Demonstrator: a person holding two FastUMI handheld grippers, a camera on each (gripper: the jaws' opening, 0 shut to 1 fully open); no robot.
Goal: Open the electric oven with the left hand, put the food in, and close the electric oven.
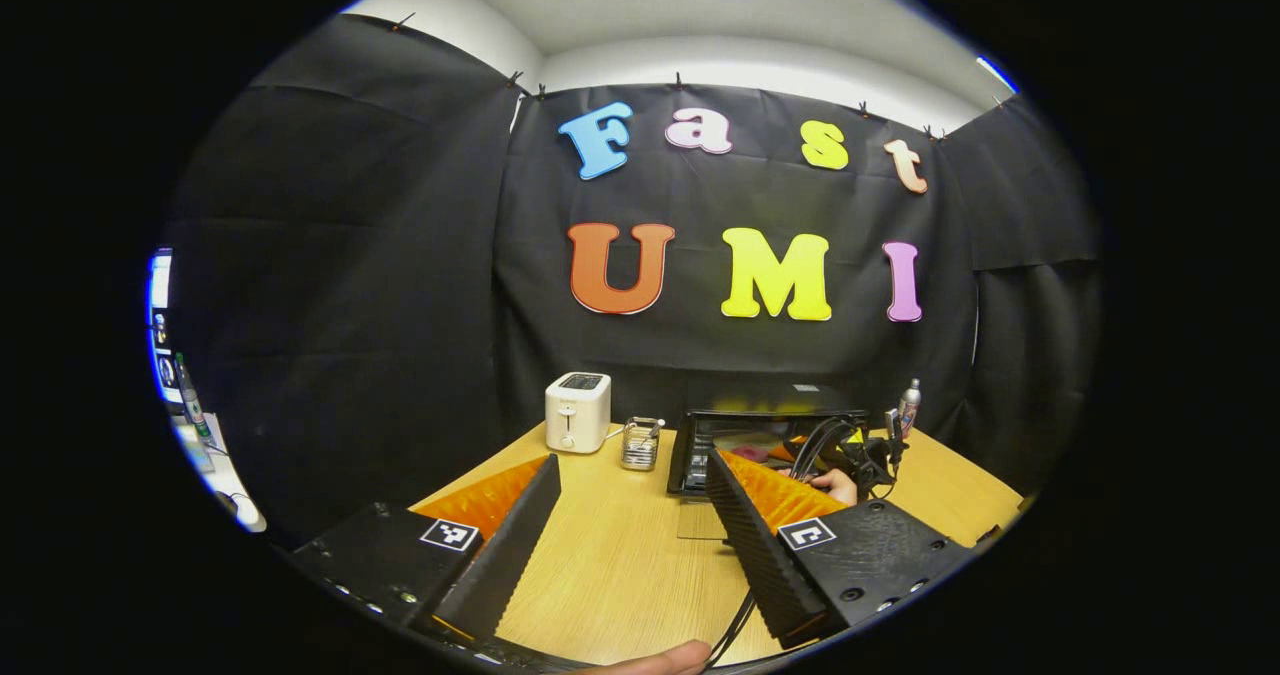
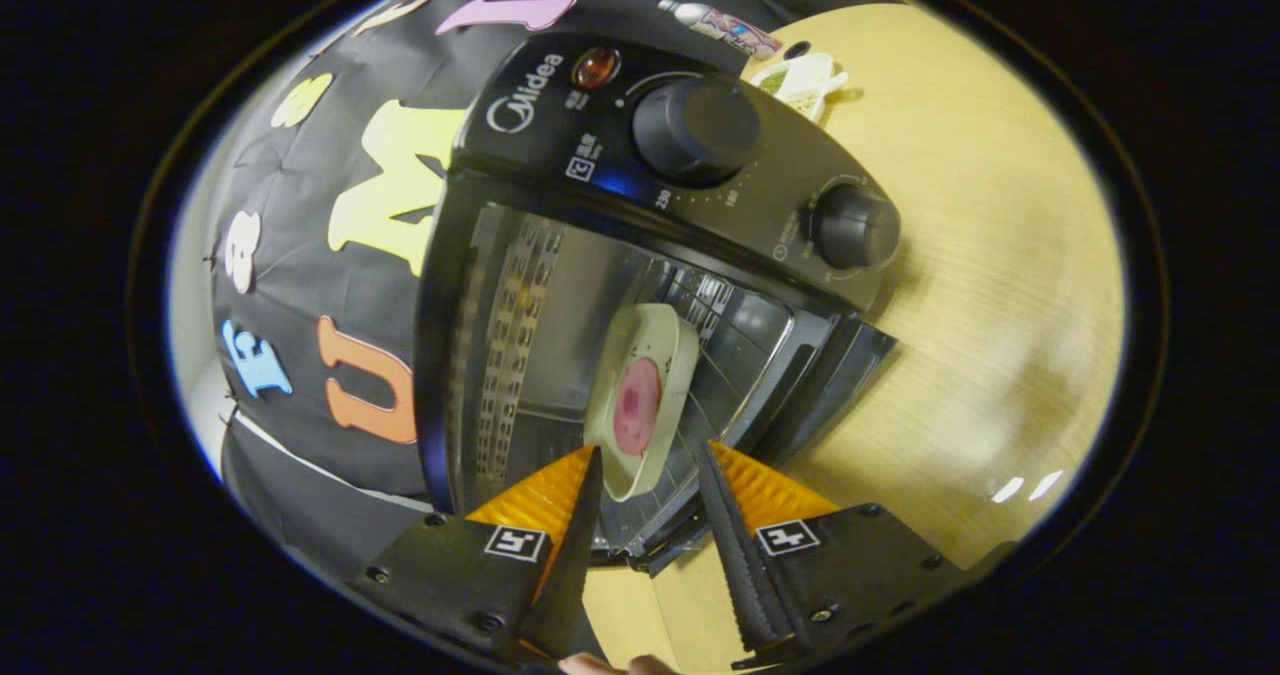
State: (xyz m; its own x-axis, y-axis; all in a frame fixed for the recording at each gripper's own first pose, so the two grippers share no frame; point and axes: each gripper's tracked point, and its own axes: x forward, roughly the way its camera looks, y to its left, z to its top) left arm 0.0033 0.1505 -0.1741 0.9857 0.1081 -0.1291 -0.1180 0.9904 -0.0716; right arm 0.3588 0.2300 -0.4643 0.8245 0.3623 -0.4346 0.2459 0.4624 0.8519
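Dish [image 2: 640,400] sits on the oven [image 2: 560,255] rack, so our right gripper [image 2: 648,485] has its jaws spread, holding nothing. Left gripper [image 1: 630,495] hangs back, jaws apart and empty, ready for the door.

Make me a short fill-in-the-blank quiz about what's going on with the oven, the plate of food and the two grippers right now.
1. The electric oven's door is ____.
2. The plate with the pink food rests ____ the oven, on its rack.
3. The right gripper's fingers stand ____, either side of the plate's near edge.
4. On the table, the white toaster stands to the ____ of the oven in the left gripper view.

Missing words: open; inside; apart; left
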